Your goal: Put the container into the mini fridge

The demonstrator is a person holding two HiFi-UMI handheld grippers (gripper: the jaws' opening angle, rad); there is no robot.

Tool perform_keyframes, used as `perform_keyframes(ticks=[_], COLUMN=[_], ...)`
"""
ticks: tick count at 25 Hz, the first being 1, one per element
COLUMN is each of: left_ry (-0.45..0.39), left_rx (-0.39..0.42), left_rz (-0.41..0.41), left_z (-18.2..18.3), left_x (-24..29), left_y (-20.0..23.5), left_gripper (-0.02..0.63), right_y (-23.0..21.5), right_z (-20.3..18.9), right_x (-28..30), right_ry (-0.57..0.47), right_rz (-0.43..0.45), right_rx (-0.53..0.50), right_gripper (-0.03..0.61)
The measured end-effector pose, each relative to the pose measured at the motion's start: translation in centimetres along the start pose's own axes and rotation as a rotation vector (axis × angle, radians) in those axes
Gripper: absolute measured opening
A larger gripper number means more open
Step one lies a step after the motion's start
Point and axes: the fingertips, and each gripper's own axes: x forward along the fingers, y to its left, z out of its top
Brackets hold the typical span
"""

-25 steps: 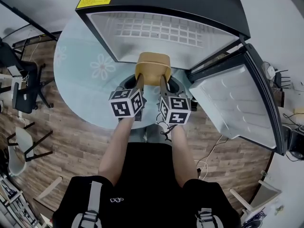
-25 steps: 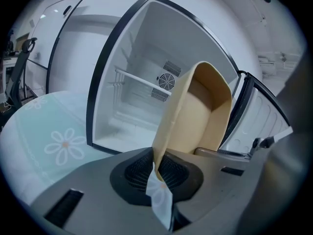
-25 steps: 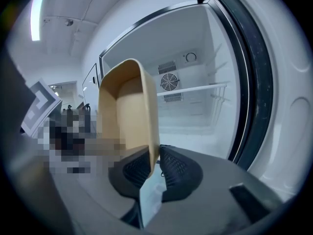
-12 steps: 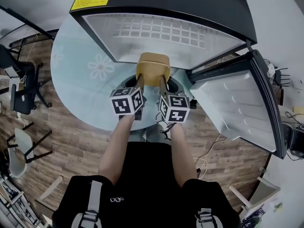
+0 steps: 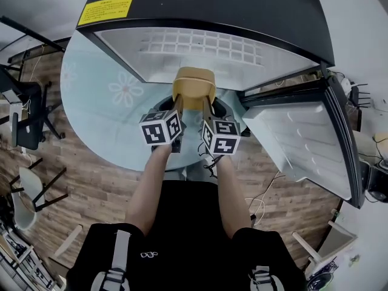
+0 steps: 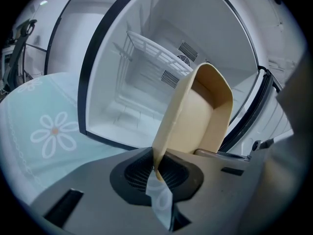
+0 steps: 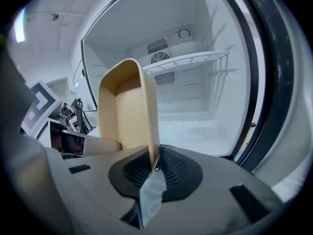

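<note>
The left tool (image 5: 179,106) and right tool (image 5: 208,107) each pinch a side wall of the tan container (image 5: 194,85), mid-frame, with the open mini fridge (image 5: 124,40) just above.

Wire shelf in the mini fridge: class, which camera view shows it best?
The right gripper view: the wire shelf appears almost whole, with nothing across it. In the left gripper view the container hides its right end. The head view shows only its grid from above.
</note>
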Motion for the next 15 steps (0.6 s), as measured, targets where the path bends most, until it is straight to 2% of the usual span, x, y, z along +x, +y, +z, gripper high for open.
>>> perform_keyframes(ticks=[6, 15], left_ry=[0.031, 0.028], left_rx=[-0.026, -0.071], left_rz=[0.004, -0.008], left_z=[-0.2, 0.0], left_x=[1.4, 3.5], left_y=[0.9, 2.0], left_gripper=[0.029, 0.041], right_y=[-0.5, -1.2], right_z=[-0.3, -0.8], right_x=[1.6, 4.0], right_ry=[0.028, 0.063], right_rz=[-0.003, -0.003], right_rx=[0.006, 0.031], right_gripper=[0.040, 0.040])
